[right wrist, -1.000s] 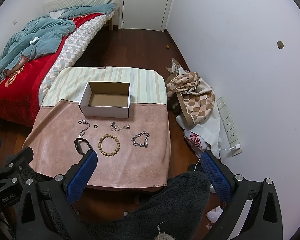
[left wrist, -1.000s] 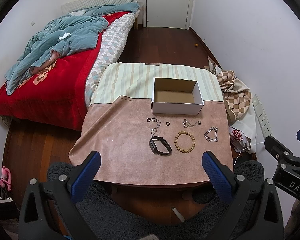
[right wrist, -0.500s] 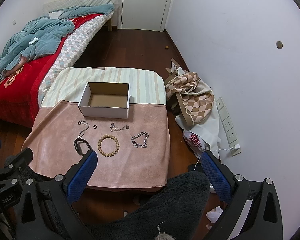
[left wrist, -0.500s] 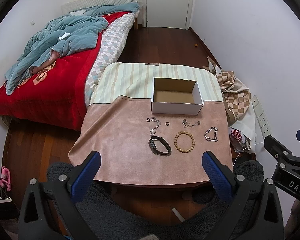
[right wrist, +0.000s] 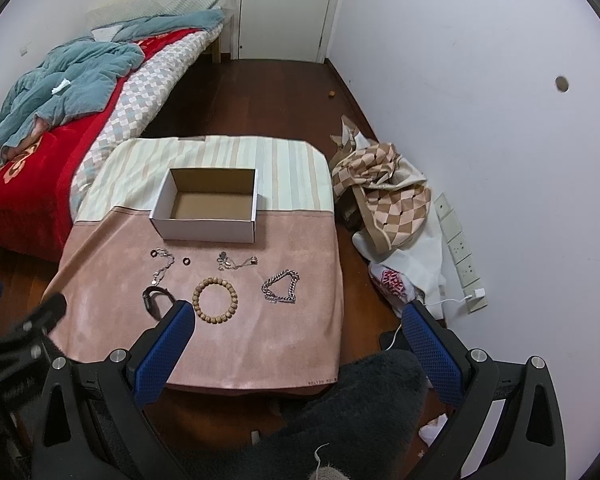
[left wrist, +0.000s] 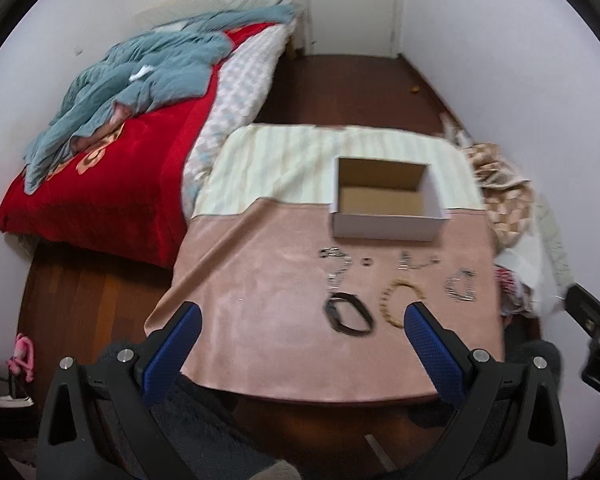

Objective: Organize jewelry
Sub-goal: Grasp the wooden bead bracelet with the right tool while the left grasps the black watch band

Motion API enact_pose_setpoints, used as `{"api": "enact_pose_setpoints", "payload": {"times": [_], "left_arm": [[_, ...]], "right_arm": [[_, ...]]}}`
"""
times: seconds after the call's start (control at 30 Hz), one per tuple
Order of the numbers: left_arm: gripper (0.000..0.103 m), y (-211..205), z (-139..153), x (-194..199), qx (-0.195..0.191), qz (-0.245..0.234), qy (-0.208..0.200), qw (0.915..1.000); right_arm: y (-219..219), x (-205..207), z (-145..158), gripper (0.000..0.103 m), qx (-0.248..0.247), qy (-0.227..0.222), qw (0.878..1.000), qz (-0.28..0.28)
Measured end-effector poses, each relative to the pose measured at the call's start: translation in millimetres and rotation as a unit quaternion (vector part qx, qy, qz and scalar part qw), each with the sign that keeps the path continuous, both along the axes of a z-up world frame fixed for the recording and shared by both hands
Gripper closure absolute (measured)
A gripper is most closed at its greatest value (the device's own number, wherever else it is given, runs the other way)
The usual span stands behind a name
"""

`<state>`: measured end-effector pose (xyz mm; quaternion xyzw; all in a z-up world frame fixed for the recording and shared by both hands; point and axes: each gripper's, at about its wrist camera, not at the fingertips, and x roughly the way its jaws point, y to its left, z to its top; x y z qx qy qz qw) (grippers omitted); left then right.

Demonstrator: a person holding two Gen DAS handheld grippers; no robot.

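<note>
An open, empty white cardboard box (right wrist: 206, 208) (left wrist: 386, 204) sits on a small table with a pink cloth (right wrist: 300, 320). In front of it lie a wooden bead bracelet (right wrist: 215, 300) (left wrist: 400, 304), a black band (right wrist: 154, 298) (left wrist: 348, 312), a silver chain bracelet (right wrist: 281, 286) (left wrist: 460, 284), a thin chain (right wrist: 162, 266), a small dark ring (right wrist: 186, 261) and a silver necklace (right wrist: 236, 262). My left gripper (left wrist: 300, 332) is open and empty above the table's near edge. My right gripper (right wrist: 296, 332) is open and empty above the near right side.
A bed with a red cover and a blue quilt (right wrist: 60, 80) stands left of the table. A checked cloth heap (right wrist: 384, 200) and a bag lie on the floor at the right by the wall sockets. A dark fluffy rug (right wrist: 340, 420) lies below me. A closed door (right wrist: 284, 8) is at the far end.
Both grippers have moved forward toward the table, so the jewelry looks larger. The left view is blurred by motion and has swung left. Nothing on the table has moved.
</note>
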<state>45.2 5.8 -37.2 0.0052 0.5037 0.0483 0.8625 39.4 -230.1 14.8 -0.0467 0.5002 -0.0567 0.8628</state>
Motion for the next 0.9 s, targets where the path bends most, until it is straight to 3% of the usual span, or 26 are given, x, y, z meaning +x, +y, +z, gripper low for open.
{"api": "enact_pose_setpoints", "payload": {"times": [0.13,0.27,0.47,0.7,0.9], "left_arm": [[0.0,13,-48,31,0.014,0.029,0.033,0.999],[0.0,18,-102,56,0.025,0.04,0.075,0.9961],[0.0,17,-156,71,0.032,0.04,0.124,0.9909],[0.0,17,-187,73,0.014,0.041,0.151,0.9876],[0.0,16,-192,76,0.004,0.038,0.157,0.9869]], "right_arm": [[2,32,-52,0.0,0.008,0.027,1.0,0.004],[8,70,-124,0.0,0.026,0.076,0.997,0.012],[24,101,-217,0.015,0.039,0.137,0.989,0.025],[36,108,-270,0.031,0.065,0.171,0.982,0.042],[44,104,-280,0.035,0.064,0.172,0.982,0.053]]}}
